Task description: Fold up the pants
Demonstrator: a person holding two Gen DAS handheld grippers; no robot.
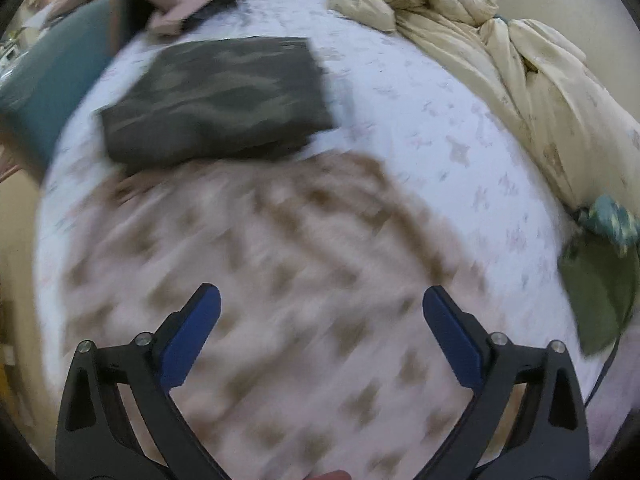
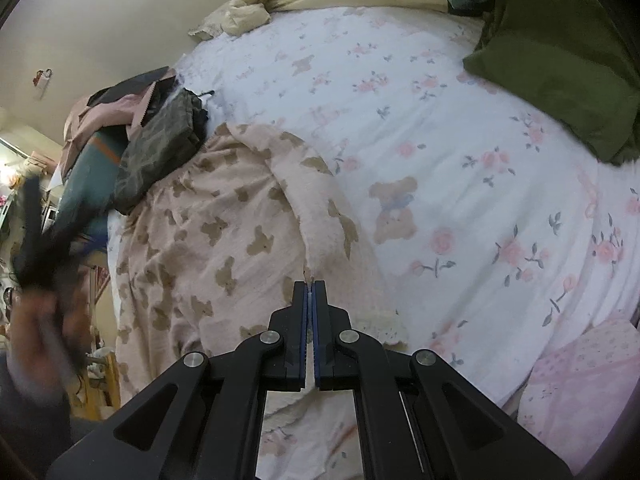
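Observation:
Pink fleece pants with a brown bear print (image 2: 224, 232) lie spread on the bed, one edge folded over. My right gripper (image 2: 309, 285) is shut on the pants' fabric at the near end of that fold. In the left wrist view the pants (image 1: 256, 280) are blurred by motion below my left gripper (image 1: 320, 300), which is open and empty above them. The left gripper also shows as a dark blur at the left edge of the right wrist view (image 2: 44, 236).
A folded dark camouflage garment (image 1: 216, 100) lies beyond the pants. A teal bag (image 1: 52, 80) and a pink garment (image 1: 168, 0) sit at the bed's far left. A cream duvet (image 1: 500, 48) is bunched along the wall. A green cloth (image 2: 560, 60) lies at the right. The bed has a floral sheet (image 2: 460, 160).

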